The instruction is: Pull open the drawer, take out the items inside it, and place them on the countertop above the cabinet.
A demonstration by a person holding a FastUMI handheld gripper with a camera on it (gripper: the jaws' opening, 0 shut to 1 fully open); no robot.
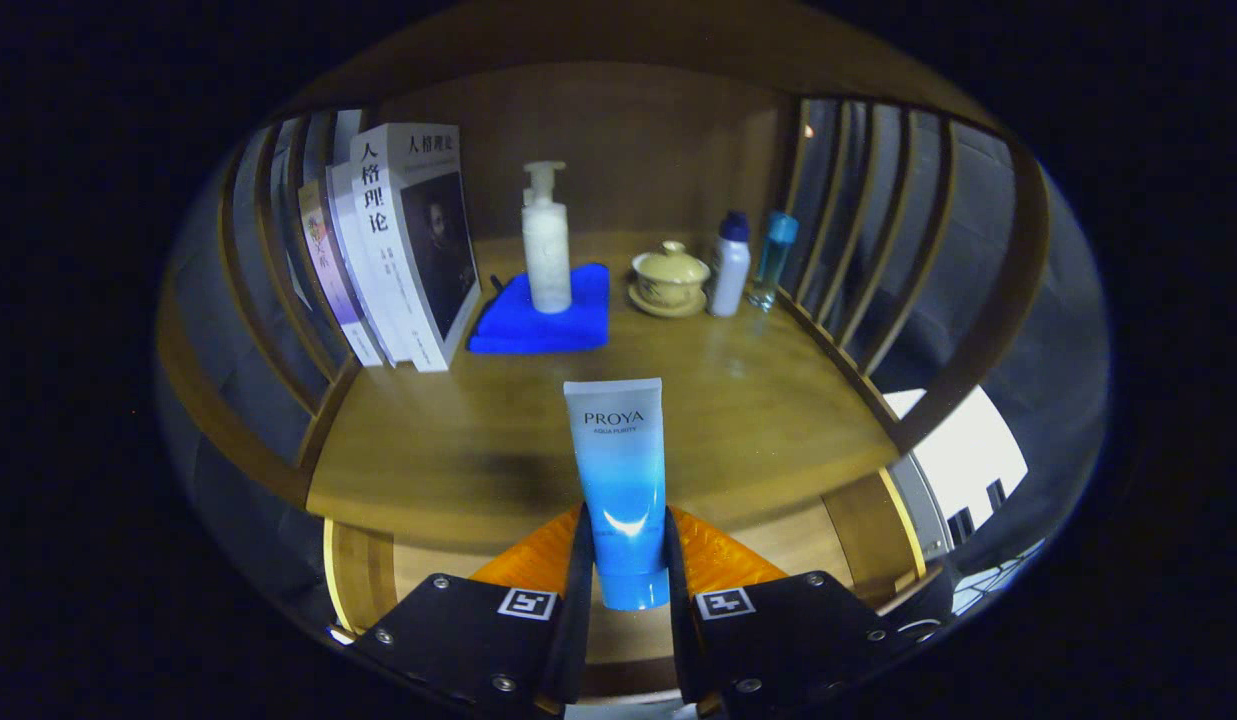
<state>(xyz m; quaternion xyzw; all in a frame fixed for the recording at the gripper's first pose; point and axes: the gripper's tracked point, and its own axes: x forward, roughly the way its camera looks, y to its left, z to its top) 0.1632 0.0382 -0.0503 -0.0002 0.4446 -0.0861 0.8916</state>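
A blue and white cosmetic tube (620,470) stands upright between my fingers, cap end down, with my gripper (628,560) shut on its lower part. The tube hangs over the front edge of the wooden countertop (458,440). Below my fingers the open drawer (378,575) shows its pale wooden inside and side walls. What else lies in the drawer is hidden by my fingers.
On the countertop stand several books (403,245) at the left, a white pump bottle (546,245) on a folded blue cloth (543,310), a lidded yellow cup on a saucer (669,278), a white bottle (729,262) and a slim blue bottle (773,258). Slatted wooden sides close in both flanks.
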